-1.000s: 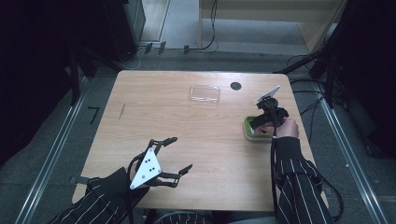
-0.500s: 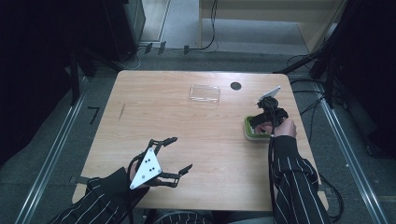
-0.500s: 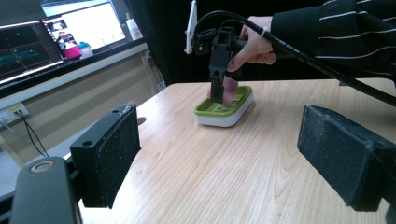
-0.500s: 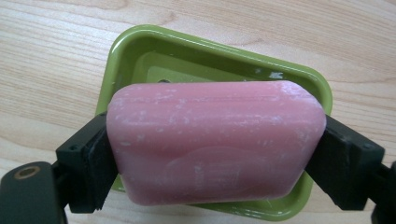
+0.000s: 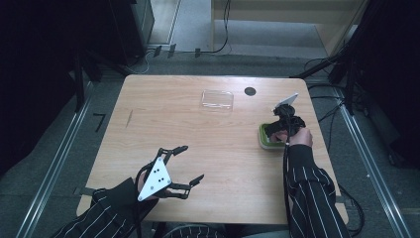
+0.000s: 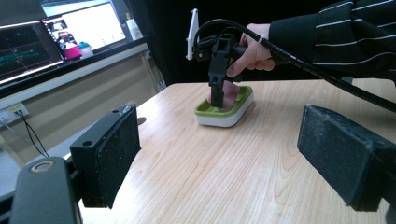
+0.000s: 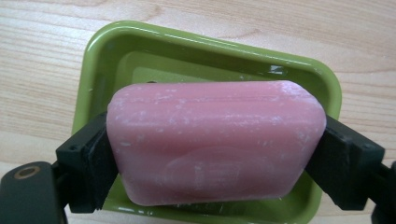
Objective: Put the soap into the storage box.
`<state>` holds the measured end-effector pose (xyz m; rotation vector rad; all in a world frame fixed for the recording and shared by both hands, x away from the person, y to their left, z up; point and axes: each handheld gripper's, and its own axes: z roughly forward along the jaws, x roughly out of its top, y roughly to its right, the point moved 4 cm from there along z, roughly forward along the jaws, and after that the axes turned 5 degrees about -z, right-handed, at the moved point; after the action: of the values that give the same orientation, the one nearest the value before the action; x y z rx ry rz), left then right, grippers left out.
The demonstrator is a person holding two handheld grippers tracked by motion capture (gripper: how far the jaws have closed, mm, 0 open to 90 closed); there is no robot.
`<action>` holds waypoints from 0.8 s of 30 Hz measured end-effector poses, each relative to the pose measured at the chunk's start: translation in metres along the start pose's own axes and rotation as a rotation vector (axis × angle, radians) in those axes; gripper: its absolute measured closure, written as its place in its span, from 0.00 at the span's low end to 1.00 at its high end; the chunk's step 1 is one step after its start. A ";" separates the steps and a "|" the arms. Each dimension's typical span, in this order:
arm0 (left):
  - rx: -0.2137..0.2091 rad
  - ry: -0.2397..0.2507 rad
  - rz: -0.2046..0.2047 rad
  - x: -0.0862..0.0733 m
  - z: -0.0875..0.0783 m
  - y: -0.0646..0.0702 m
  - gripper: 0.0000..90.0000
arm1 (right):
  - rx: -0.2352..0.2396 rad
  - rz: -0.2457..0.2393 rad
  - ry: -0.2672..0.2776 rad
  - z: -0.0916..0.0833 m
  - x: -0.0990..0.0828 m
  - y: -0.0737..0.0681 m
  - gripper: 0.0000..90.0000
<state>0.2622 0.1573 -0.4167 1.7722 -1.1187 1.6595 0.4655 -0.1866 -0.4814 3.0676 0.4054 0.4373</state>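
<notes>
The left gripper, jaws spread wide, hovers unmoved at the table's near left, while at the right the right gripper stays clamped endwise on the pink, white-scuffed soap bar over its green dish, hardly changed

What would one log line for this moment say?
right gripper: shut on soap, over green dish | left gripper: open, idle near table's front | clear lid: at back
</notes>
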 end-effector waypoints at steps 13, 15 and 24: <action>-0.001 0.000 0.000 0.000 0.000 0.000 0.15 | 0.009 0.043 -0.009 0.009 -0.001 0.000 0.15; -0.001 -0.001 0.001 0.000 0.000 0.000 0.15 | 0.006 0.044 -0.007 0.009 -0.001 0.000 0.15; -0.001 -0.002 0.001 0.000 0.000 0.000 0.15 | 0.002 0.052 -0.001 0.011 0.000 0.000 0.15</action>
<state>0.2622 0.1570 -0.4168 1.7734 -1.1206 1.6581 0.4682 -0.1864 -0.4918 3.0867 0.3264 0.4365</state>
